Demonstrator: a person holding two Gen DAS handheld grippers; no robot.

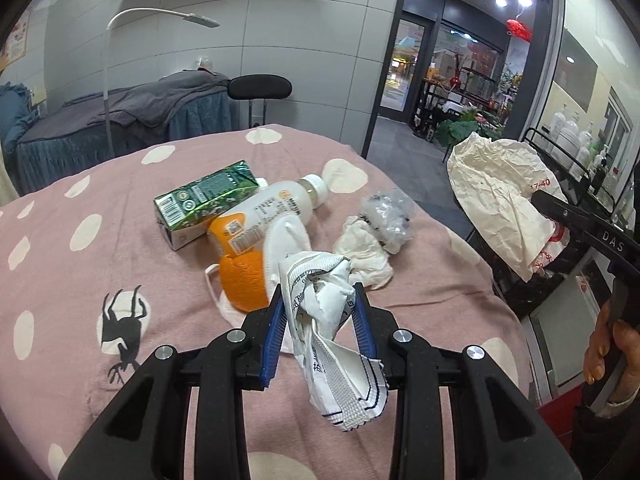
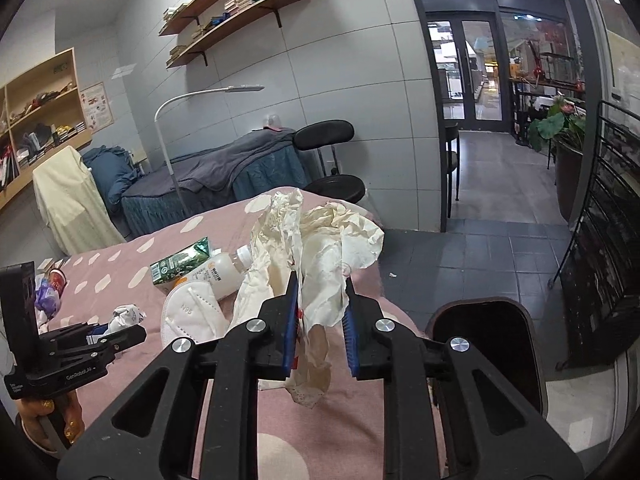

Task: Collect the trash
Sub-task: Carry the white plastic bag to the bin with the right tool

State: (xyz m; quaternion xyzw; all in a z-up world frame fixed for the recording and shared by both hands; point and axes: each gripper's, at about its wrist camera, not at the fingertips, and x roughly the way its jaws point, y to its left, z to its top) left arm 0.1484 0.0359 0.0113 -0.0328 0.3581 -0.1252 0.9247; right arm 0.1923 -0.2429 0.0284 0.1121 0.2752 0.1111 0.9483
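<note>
The left tool [image 1: 320,300] is clamped on a crumpled white wrapper [image 1: 332,320], held above the near part of the pink spotted bed [image 1: 80,280]. Most of the wrapper droops below the blue pads, so only a narrow fold seems pinched; a quick swing could let it slide out and fall back on the cover.

Beyond it, toward the middle of the bed, lie a green carton [image 1: 204,204], a white and orange bottle [image 1: 260,216], a white face mask [image 1: 288,236], a wad of tissue [image 1: 364,252] and some crinkled clear plastic [image 1: 388,212], all close together or touching. Reaching for one may drag a neighbour, and the bottle looks free to roll toward the far edge.

The right tool [image 2: 320,292] is closed on a crumpled cream paper bag [image 2: 312,248] past the bed's right edge, near the dark bin [image 2: 532,344] on the floor. The bag is bulky and light; released off-centre, it could catch the rim and land on the tiles.
</note>
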